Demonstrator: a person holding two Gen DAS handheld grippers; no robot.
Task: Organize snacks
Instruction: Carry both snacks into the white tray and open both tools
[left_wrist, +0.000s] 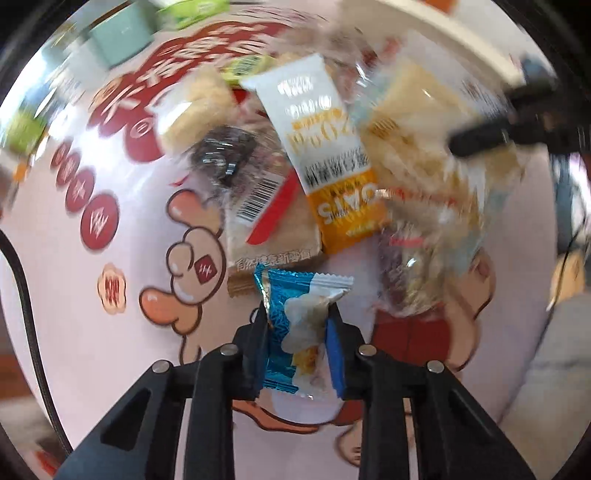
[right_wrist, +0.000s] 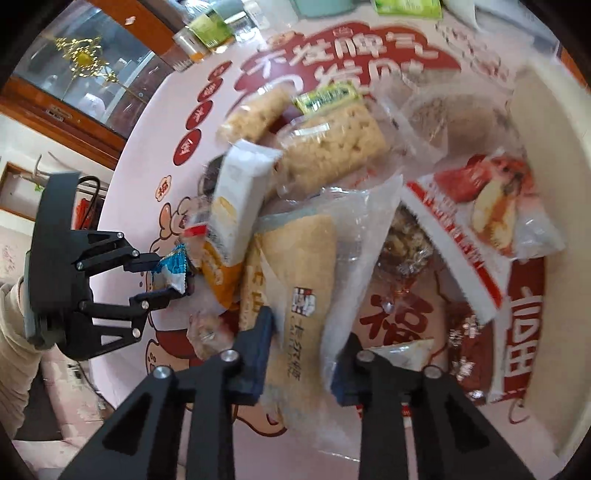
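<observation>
A heap of wrapped snacks lies on a pink printed tablecloth (left_wrist: 74, 295). My left gripper (left_wrist: 300, 317) is shut on a small blue-and-white packet (left_wrist: 306, 332) at the near edge of the heap. In the right wrist view the same left gripper (right_wrist: 173, 271) shows at the left with that blue-and-white packet (right_wrist: 171, 269) between its pads. My right gripper (right_wrist: 308, 332) is shut on a long clear-wrapped beige bar (right_wrist: 306, 280) that lies lengthwise in the heap. One black finger of the right gripper (left_wrist: 480, 138) reaches in at the upper right of the left wrist view.
The heap holds an orange-and-white oats packet (left_wrist: 332, 158), puffed rice bars (right_wrist: 332, 147) and a red-and-white packet (right_wrist: 480, 206). A mint-green box (left_wrist: 118, 37) and jars (right_wrist: 210, 29) stand at the table's far side. A cream surface (right_wrist: 554, 258) borders the right.
</observation>
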